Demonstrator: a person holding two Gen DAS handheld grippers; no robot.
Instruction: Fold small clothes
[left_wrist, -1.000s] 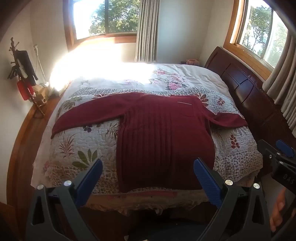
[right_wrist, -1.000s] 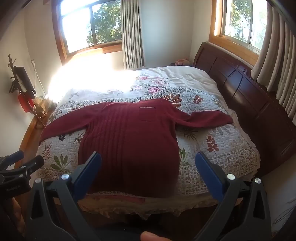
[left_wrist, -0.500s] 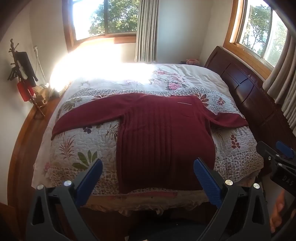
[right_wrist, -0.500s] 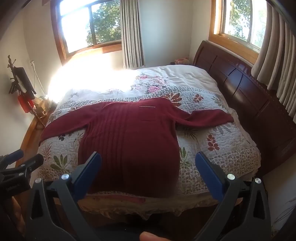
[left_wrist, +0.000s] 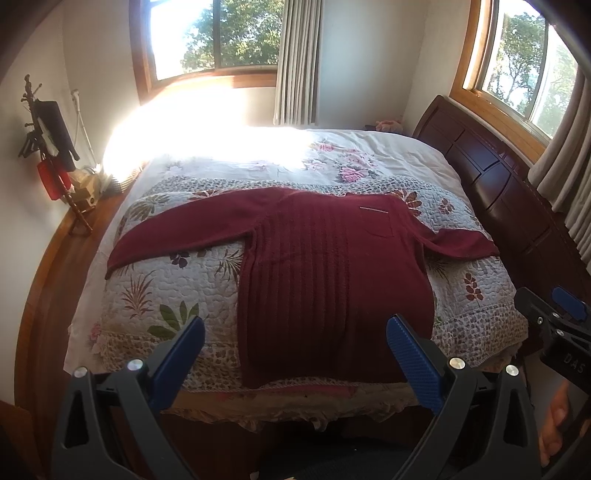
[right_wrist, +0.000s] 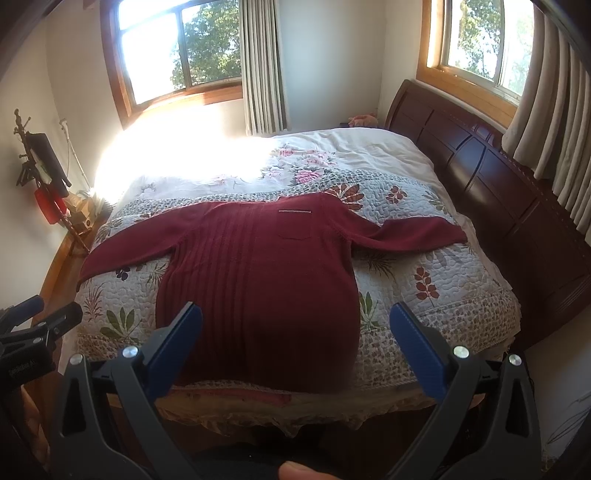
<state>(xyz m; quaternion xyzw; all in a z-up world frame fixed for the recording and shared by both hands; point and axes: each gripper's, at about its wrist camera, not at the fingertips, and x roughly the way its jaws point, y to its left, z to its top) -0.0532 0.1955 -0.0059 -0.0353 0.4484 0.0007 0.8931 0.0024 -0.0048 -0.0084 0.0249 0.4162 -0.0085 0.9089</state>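
Observation:
A dark red ribbed sweater (left_wrist: 332, 273) lies flat on the bed, both sleeves spread out, its hem at the near edge; the right wrist view shows the same sweater (right_wrist: 258, 280). My left gripper (left_wrist: 295, 350) hangs open in front of the hem, short of the bed, with nothing between its blue pads. My right gripper (right_wrist: 295, 347) is open too, likewise off the near edge and empty. Each gripper shows at the side of the other's view: the right gripper (left_wrist: 557, 317), the left gripper (right_wrist: 37, 325).
A floral quilt (left_wrist: 155, 288) covers the bed, with a dark wooden headboard (left_wrist: 517, 199) along the right side. A stand with a dark device and a red item (left_wrist: 48, 147) is by the left wall. Windows with curtains (left_wrist: 295, 62) lie behind.
Both views have crept slightly forward and tilted a little; the sweater has not moved and both grippers stay open.

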